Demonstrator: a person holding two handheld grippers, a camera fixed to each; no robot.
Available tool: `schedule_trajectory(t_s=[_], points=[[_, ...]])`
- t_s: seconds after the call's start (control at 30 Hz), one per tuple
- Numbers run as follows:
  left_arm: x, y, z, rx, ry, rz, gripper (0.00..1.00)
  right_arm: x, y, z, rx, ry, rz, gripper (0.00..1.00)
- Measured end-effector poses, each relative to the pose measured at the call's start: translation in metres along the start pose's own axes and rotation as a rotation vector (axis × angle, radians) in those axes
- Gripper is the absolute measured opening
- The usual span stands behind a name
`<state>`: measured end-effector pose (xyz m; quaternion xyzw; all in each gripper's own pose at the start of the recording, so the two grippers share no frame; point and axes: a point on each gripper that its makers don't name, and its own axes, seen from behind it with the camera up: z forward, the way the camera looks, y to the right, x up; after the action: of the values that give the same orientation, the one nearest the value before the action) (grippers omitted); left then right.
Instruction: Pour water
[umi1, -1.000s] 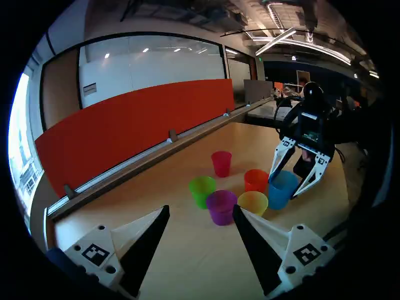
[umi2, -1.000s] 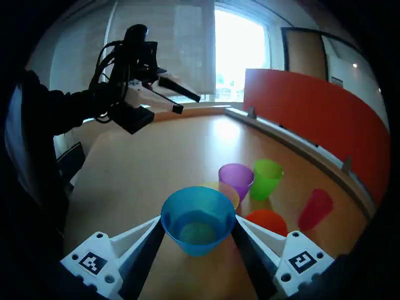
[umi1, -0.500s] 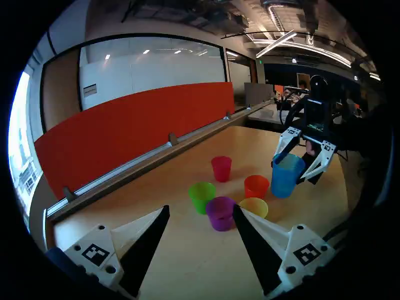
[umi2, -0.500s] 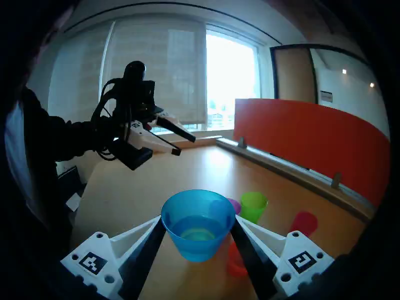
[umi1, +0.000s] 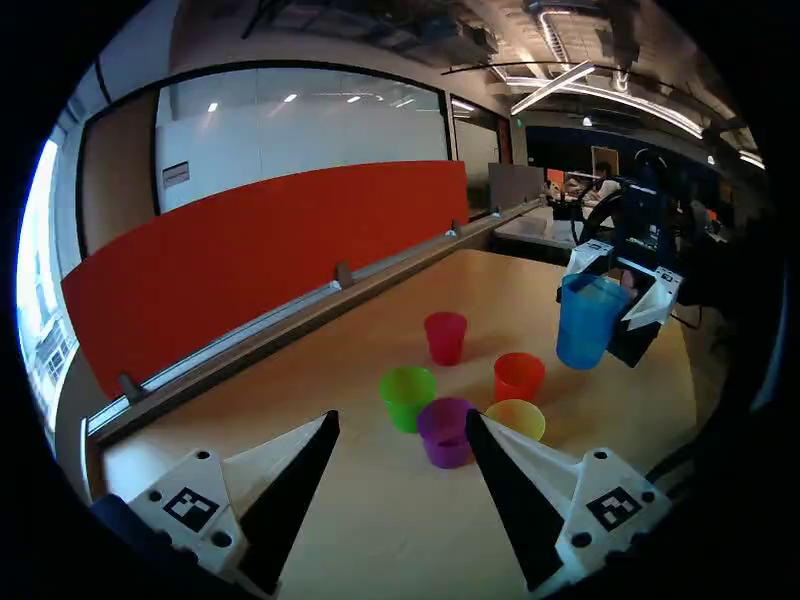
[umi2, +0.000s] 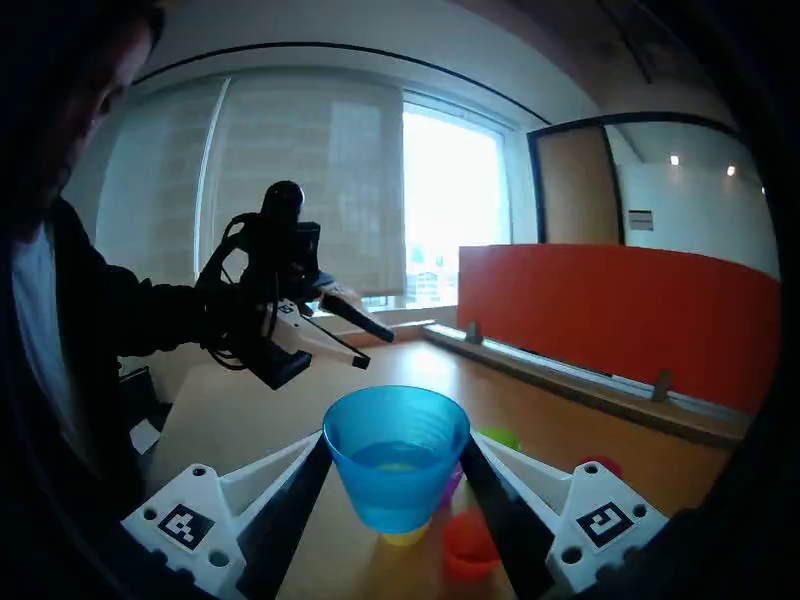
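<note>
In the right gripper view my right gripper is shut on a blue cup holding water, upright and lifted off the wooden table. The left gripper view shows that blue cup in the air at the right, above and beyond the orange cup, with the right gripper around it. Beside the orange cup stand the red cup, green cup, purple cup and yellow cup. My left gripper hangs open and empty just short of the purple cup, and the left gripper appears farther off, held by a dark-sleeved arm.
An orange partition with a metal rail runs along the table's far edge. A bright window lies behind. The person stands at the table's left in the right gripper view. Bare table stretches in front of the cups.
The right gripper has lifted the blue cup up off the table and away from the cluster of cups. The left gripper has stayed open and nearly still.
</note>
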<state>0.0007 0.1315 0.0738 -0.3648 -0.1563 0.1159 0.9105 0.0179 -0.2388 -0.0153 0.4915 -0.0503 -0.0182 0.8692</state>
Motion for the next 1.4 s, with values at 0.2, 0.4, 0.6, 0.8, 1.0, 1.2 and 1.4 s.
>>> schedule_trajectory(t_s=[0.2,0.4,0.6,0.8,1.0,1.2,1.4], points=[[0.002,-0.002,0.011,-0.02,-0.003,0.022,0.94,0.004,0.003,-0.002,-0.003,0.001,-0.007,0.9],[0.001,-0.003,0.023,-0.035,-0.02,0.047,0.94,0.008,0.004,-0.004,-0.008,0.005,-0.026,0.9],[0.005,-0.002,0.037,-0.058,-0.026,0.053,0.94,0.012,-0.001,-0.006,-0.004,0.008,-0.033,0.9],[0.003,-0.004,0.054,-0.083,-0.053,0.048,0.94,0.009,-0.002,-0.01,-0.001,-0.004,-0.04,0.9],[0.003,-0.002,0.07,-0.102,-0.077,0.059,0.94,0.005,0.0,-0.014,-0.005,-0.013,-0.042,0.9],[-0.004,0.001,0.09,-0.13,-0.117,0.081,0.93,0.004,0.003,-0.017,-0.007,-0.015,-0.037,0.9],[-0.013,0.006,0.114,-0.155,-0.161,0.095,0.94,0.002,0.007,-0.021,-0.01,-0.019,-0.032,0.9]])
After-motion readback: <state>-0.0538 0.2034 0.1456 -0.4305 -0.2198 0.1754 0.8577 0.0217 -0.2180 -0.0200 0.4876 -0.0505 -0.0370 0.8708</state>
